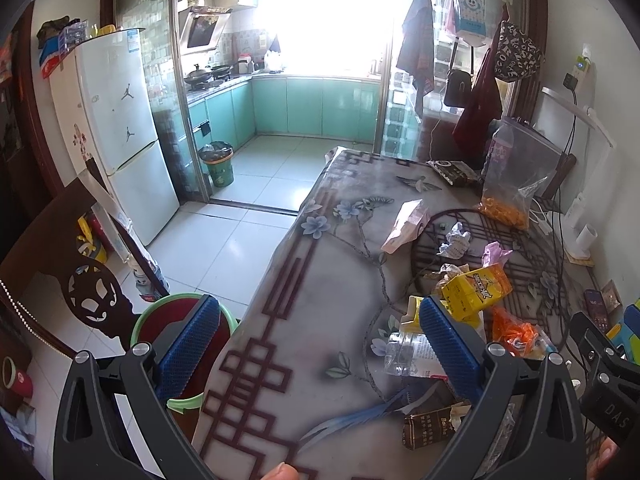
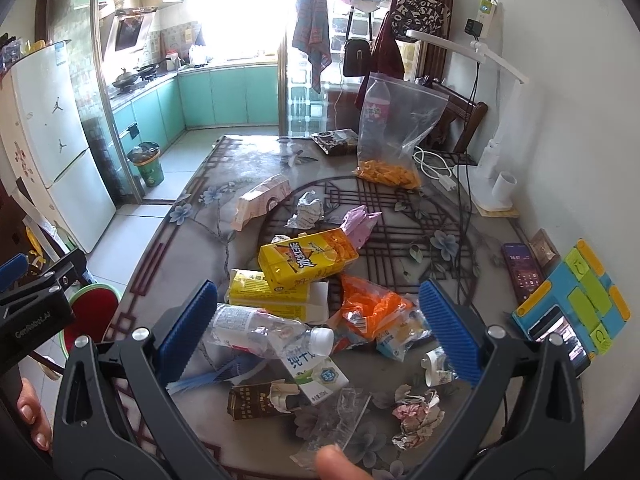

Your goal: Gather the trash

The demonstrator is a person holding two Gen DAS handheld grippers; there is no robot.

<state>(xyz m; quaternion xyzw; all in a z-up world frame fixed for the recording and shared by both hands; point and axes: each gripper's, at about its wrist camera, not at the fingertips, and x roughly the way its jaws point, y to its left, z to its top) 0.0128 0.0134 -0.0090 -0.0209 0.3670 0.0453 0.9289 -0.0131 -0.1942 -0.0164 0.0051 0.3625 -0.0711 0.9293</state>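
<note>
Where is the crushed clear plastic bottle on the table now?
In the right wrist view the crushed bottle lies on its side between the open right gripper's fingers, just below the yellow drink cartons and left of the orange wrapper.

Brown wrapper (image 2: 256,402), nearest the table (image 2: 168,248) edge: "Baisha" or similar, partly legible. White-and-green milk carton (image 2: 320,376) just right of it: "3.2" in a blue hexagon. Phone (image 2: 522,270) at the table's right side: "16:47"; left gripper (image 2: 36,304) body: "GenRobot.AI"; right gripper (image 1: 604,384) body: "DAS".
</note>
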